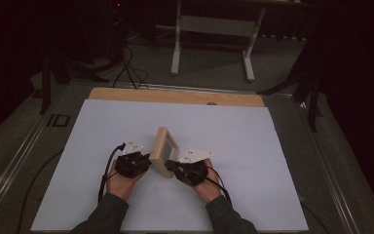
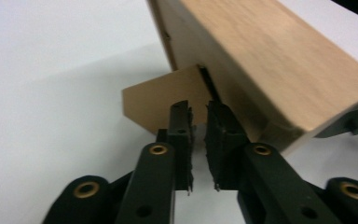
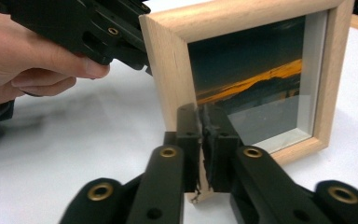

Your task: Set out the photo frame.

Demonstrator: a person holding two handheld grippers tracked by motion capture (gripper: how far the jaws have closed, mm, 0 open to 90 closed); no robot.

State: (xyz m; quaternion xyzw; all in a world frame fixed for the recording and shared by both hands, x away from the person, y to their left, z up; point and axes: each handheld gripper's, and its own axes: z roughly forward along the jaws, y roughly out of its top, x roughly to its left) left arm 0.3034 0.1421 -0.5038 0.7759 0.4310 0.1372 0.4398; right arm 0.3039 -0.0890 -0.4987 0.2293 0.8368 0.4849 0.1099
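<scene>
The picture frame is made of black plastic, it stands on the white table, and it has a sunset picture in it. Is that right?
Not quite. The picture frame is light wood, not black plastic, as the right gripper view shows. It does stand on the white table with a sunset picture in it.

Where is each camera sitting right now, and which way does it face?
High view: above the person's side, facing forward and down on the white table; forearms, hands, left tool and right tool flank the picture frame.
Left gripper view: rides the left tool, looking along its jaws at the frame's wooden back and cardboard stand.
Right gripper view: rides the right tool, facing the frame's glazed front; the left hand shows.
Shared: both gripper views see the frame, from opposite faces.
</scene>
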